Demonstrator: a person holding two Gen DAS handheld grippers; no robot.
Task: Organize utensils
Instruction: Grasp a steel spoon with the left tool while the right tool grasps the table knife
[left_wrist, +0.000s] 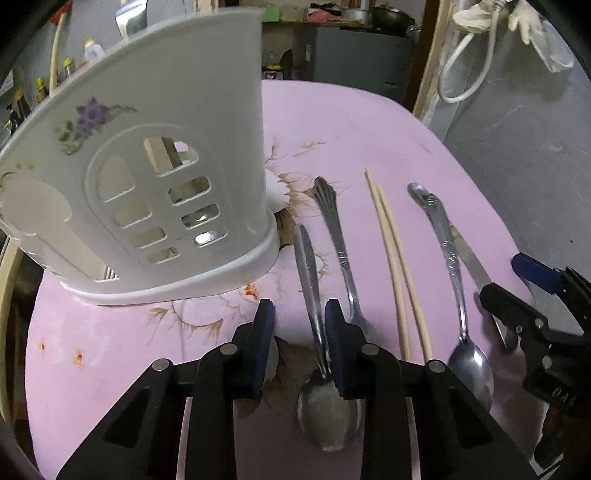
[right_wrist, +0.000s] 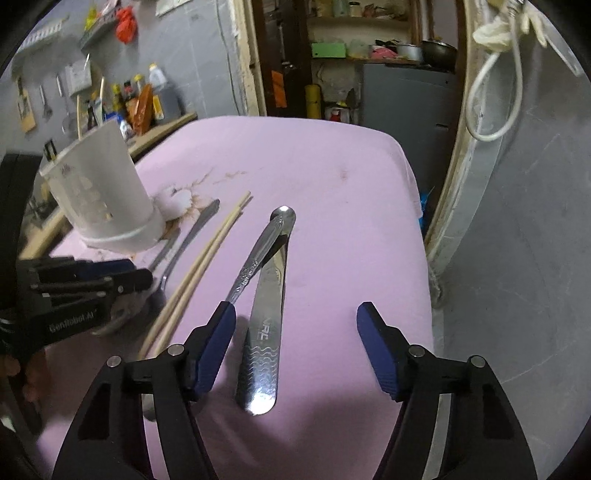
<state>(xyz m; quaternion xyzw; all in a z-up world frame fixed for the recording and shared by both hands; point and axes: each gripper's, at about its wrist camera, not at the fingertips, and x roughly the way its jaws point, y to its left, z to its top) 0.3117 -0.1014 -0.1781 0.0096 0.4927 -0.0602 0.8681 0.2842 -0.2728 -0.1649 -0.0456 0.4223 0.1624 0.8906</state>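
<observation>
A white utensil holder (left_wrist: 147, 177) with a flower print stands on the pink cloth at the left; it also shows in the right wrist view (right_wrist: 103, 195). Beside it lie a spoon (left_wrist: 314, 332), a second spoon (left_wrist: 340, 254), a pair of chopsticks (left_wrist: 395, 266), a third spoon (left_wrist: 454, 280) and a knife (right_wrist: 264, 332). My left gripper (left_wrist: 300, 317) is open, its fingers either side of the first spoon's handle. My right gripper (right_wrist: 295, 328) is open, low over the knife's handle.
The pink table (right_wrist: 332, 177) ends at its right edge near a grey wall (right_wrist: 517, 258). A doorway with shelves (right_wrist: 351, 55) is behind. Bottles (right_wrist: 136, 99) stand on a counter at the left. A white cable (right_wrist: 491, 103) hangs on the right.
</observation>
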